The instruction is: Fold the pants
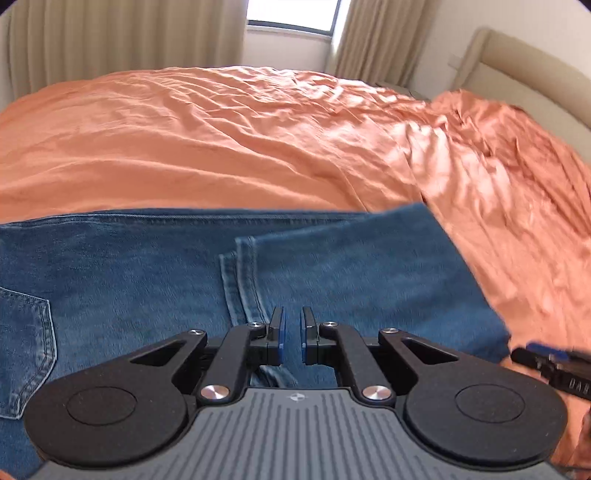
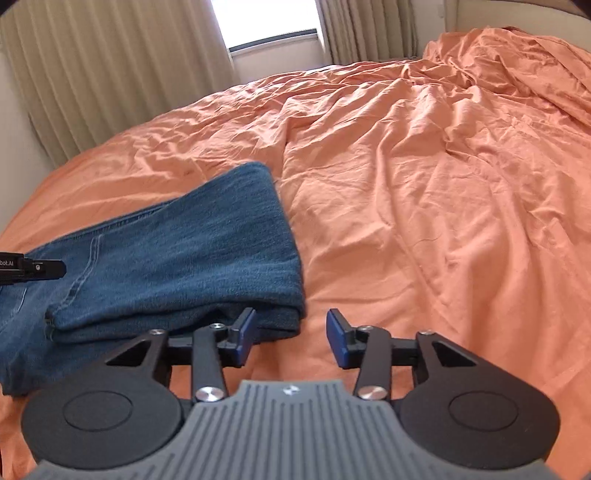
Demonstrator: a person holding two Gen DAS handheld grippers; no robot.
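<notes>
Blue jeans (image 1: 147, 280) lie folded over on the orange bed sheet (image 1: 221, 140); a leg hem (image 1: 240, 273) lies across the middle and a back pocket (image 1: 22, 350) shows at the left. My left gripper (image 1: 292, 334) hovers over the jeans with its pads a narrow gap apart and nothing between them. In the right wrist view the folded end of the jeans (image 2: 207, 258) lies at the left. My right gripper (image 2: 291, 339) is open and empty just off the jeans' folded right corner, over the sheet. Each gripper shows at the edge of the other's view: the right one (image 1: 550, 365), the left one (image 2: 29, 267).
The bed sheet (image 2: 424, 184) is wrinkled and bunched up towards the headboard (image 1: 517, 70) at the right. Beige curtains (image 2: 110, 66) and a window (image 2: 266, 22) stand beyond the bed's far side.
</notes>
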